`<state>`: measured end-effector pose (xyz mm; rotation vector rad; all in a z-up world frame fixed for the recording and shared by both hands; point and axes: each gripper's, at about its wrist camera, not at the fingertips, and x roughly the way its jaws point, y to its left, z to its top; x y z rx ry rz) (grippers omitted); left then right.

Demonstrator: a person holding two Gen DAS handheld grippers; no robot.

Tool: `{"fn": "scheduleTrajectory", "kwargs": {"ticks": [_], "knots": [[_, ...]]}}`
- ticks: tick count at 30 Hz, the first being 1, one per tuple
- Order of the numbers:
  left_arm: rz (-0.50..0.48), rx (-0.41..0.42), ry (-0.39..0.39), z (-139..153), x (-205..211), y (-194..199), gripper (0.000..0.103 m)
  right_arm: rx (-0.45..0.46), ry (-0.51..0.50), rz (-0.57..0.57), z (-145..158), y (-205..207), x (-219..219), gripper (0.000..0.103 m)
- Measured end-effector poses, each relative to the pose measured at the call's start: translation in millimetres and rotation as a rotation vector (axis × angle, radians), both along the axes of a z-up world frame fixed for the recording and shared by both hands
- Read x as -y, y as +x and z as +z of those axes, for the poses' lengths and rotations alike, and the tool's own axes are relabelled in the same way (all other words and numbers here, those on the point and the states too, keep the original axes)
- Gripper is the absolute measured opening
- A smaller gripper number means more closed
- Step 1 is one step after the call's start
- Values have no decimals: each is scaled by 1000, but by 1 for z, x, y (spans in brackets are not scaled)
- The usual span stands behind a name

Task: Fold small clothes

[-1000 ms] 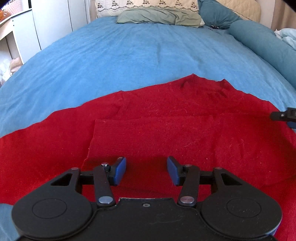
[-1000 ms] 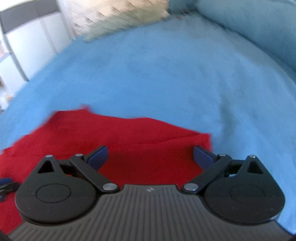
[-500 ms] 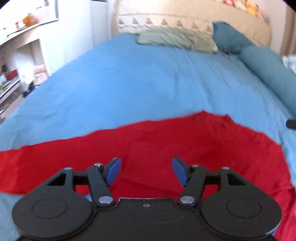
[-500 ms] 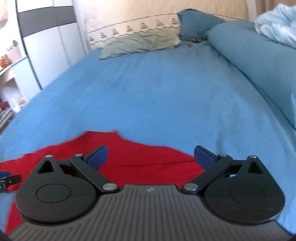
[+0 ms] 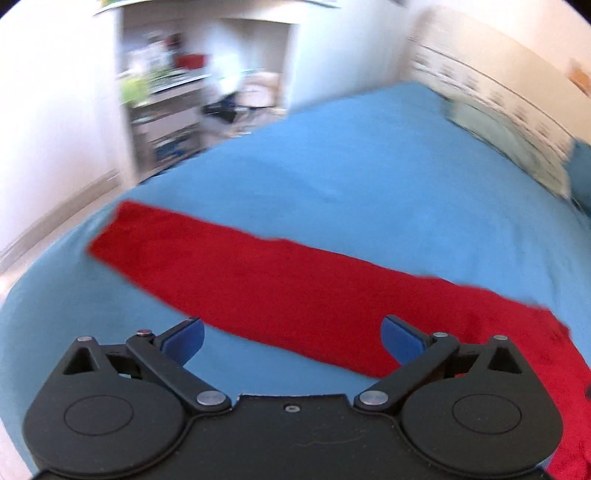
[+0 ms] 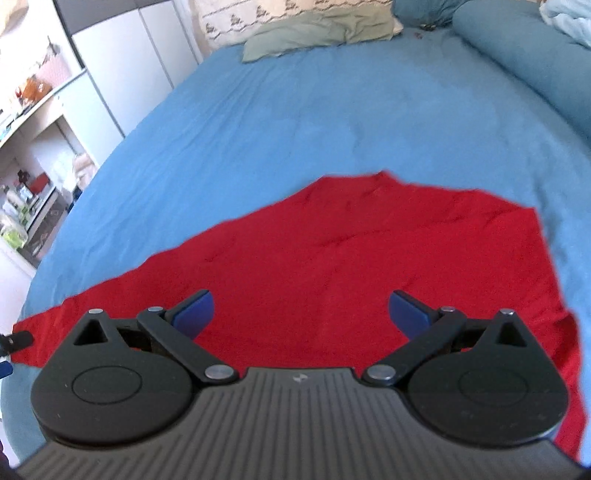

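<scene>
While both tools hang above the red garment (image 6: 369, 266), the right gripper (image 6: 301, 314) has its jaws wide apart and holds nothing; the red cloth lies flat just below it. The left gripper (image 5: 291, 336) is also spread wide and empty, over the near edge of a long sleeve (image 5: 229, 258) of the garment. Under the garment spreads the blue bedsheet (image 6: 314, 110). Beyond the garment, at the head of the bed, lies a green pillow (image 6: 317, 29).
</scene>
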<state>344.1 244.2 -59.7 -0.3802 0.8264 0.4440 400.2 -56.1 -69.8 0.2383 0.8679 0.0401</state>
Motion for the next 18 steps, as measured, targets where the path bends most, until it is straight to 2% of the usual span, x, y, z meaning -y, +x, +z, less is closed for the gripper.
{"fn": "scheduleTrajectory", "kwargs": {"ticks": [3, 6, 7, 8, 10, 13, 15, 18], "knots": [[73, -4, -40, -17, -44, -2, 96, -22, -3, -4, -11, 0, -30, 103], [142, -16, -76, -37, -81, -1, 78, -40, -5, -20, -20, 0, -56, 103], [174, -23, -77, -42, -91, 0, 68, -40, -6, -23, -21, -2, -63, 103], [199, -31, -81, -48, -100, 1, 62, -41, -8, -27, -22, -4, -72, 103], [235, -48, -93, -56, -118, 1, 60, -48, -19, -36, -26, -6, -87, 103], [238, -40, -100, -61, -134, 1, 52, -49, -20, -50, -29, -9, -103, 103], [217, -32, -72, -60, -137, 4, 49, -48, -16, -57, -30, -11, -109, 103], [209, -32, -31, -60, -144, 12, 35, -49, -1, -73, -35, -7, -110, 103]]}}
